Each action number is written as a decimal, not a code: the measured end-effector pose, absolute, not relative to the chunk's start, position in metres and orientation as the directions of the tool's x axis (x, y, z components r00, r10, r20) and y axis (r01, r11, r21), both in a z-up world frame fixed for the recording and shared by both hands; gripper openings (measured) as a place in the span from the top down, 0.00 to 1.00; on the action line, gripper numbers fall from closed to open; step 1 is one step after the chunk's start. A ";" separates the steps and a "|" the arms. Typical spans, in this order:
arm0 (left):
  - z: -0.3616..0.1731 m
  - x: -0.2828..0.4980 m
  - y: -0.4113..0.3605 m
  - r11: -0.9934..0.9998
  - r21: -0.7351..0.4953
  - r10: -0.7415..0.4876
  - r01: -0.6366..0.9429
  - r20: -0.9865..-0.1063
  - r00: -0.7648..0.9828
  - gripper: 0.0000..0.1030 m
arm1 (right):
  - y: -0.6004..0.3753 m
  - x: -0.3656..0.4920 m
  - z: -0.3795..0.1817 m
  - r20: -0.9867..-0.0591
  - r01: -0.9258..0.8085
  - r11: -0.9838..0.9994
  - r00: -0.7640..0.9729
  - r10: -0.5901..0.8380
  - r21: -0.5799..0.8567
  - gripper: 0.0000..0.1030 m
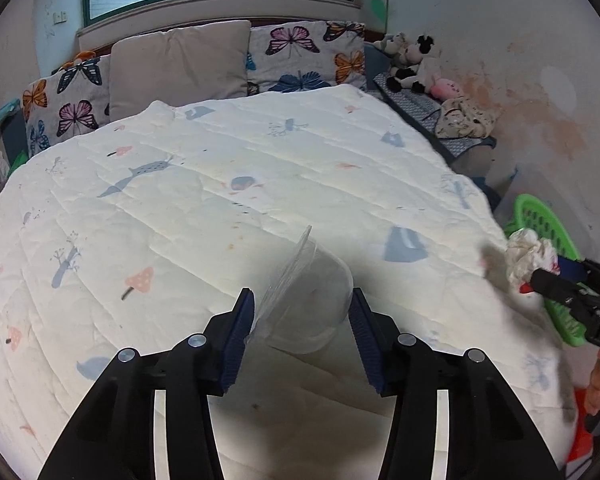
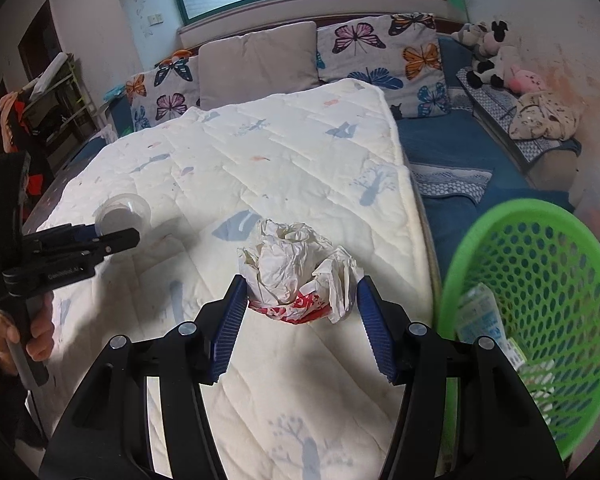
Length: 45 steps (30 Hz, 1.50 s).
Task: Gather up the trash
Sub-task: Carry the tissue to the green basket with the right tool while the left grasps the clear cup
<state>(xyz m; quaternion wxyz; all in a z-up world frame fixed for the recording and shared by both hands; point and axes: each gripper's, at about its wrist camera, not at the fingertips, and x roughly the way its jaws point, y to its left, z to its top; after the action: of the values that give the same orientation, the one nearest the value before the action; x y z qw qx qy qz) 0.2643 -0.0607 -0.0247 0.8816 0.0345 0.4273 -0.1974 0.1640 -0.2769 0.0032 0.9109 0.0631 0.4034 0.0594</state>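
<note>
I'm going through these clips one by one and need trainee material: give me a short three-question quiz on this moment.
1. True or false: the green basket is empty.
2. What sits between the right gripper's pads? A) crumpled paper wad B) pillow C) plush toy
3. Fill in: the left gripper straddles a clear plastic ____ on the quilt.

Key: 1 false, a wrapper already lies inside; 2 A; 3 cup.
</note>
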 end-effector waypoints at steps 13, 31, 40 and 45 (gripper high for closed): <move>0.000 0.215 -0.114 0.862 -0.134 -0.416 0.489 -0.739 0.531 0.54 | -0.311 0.112 0.015 -0.711 0.007 0.987 0.694 0.112 0.162 0.45; 0.009 0.182 -0.189 0.797 -0.150 -0.485 0.585 -0.736 0.472 0.54 | -0.367 0.062 0.016 -0.711 0.120 0.985 0.704 0.003 0.124 0.44; 0.007 0.175 -0.221 0.780 -0.138 -0.485 0.611 -0.750 0.450 0.54 | -0.402 0.055 0.004 -0.724 0.176 0.976 0.690 -0.026 0.132 0.43; 0.005 0.175 -0.239 0.769 -0.137 -0.488 0.624 -0.757 0.435 0.54 | -0.419 0.051 -0.004 -0.732 0.201 0.971 0.680 -0.041 0.133 0.43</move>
<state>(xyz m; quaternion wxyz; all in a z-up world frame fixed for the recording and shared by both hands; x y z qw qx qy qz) 0.1746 -0.2390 0.0051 0.8431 0.0816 0.4168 -0.3299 0.0511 -0.4193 -0.0038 0.9110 0.1015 0.3942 -0.0664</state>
